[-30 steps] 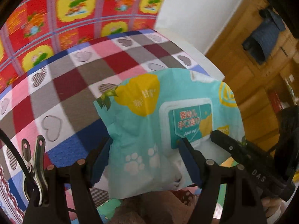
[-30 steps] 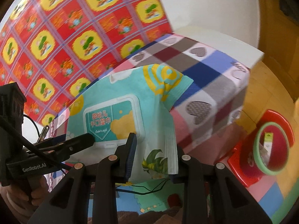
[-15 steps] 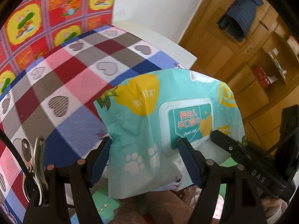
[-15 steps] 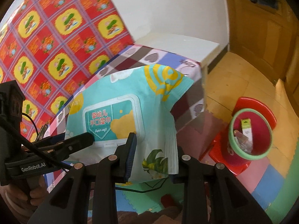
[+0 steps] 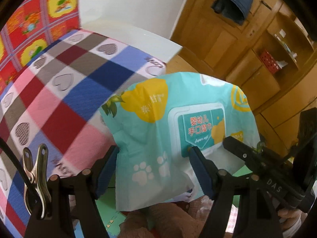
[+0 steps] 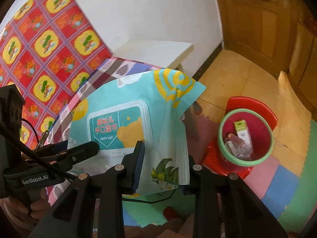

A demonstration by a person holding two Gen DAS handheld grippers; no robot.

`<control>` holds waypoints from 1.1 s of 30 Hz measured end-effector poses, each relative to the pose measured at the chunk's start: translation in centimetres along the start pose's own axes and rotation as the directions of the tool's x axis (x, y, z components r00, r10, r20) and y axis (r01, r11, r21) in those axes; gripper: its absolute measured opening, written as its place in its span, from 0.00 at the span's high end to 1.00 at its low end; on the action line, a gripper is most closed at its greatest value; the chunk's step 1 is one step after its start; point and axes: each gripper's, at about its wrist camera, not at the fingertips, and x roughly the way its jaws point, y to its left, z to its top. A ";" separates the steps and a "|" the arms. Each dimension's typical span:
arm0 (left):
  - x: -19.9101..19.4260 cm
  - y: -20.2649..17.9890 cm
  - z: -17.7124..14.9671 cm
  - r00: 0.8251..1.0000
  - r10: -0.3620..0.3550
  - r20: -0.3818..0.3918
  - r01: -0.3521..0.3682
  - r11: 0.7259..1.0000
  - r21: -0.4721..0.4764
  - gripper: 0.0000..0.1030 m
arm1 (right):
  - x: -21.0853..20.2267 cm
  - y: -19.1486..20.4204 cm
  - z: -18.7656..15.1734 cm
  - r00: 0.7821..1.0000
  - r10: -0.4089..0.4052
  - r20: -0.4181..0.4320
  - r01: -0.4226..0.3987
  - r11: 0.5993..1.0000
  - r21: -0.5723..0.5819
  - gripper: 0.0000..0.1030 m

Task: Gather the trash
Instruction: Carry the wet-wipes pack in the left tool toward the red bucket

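Two grippers share one load: an empty-looking turquoise wet-wipe packet (image 5: 178, 138), slack and creased, held up in the air by its lower edge rather than lying on anything. The left gripper (image 5: 154, 170) has its jaws closed in on the packet's paw-print end, and the right gripper (image 6: 164, 166) has its jaws pinched on the opposite end, where the side gusset folds down beside a printed leaf. I judge the double hold is there because the film is limp and broad; gripped at one end alone it would droop and swing, whereas two holds keep it spread and steerable. Both tools point forward and slightly upward, side by side, so each camera sees the other: the right one crosses the lower right of the left wrist view, the left one the lower left of the right wrist view, with a hand (image 6: 15, 208) on its handle. Behind the packet lies the surface with its checked heart-print cloth (image 5: 59, 91). Down on the floor to the right stands a green-rimmed red bin (image 6: 246, 136) on a red stool (image 6: 255, 107), already holding a small carton (image 6: 242, 130) and wrappers. The packet hangs well apart from the bin, up and to its left, so the carry looks part done.
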 end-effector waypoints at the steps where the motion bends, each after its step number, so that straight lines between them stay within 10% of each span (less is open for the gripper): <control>1: 0.5 -0.7 0.2 1.000 -0.004 -0.006 0.004 1.000 0.009 0.26 | -0.1 -0.7 0.1 1.000 -0.005 0.001 0.005 1.000 0.008 0.70; 33: 17.4 -16.0 3.9 0.986 -0.048 -0.162 0.078 0.979 0.189 0.27 | 2.7 -21.2 0.6 0.987 -0.146 -0.061 0.156 0.963 0.218 0.70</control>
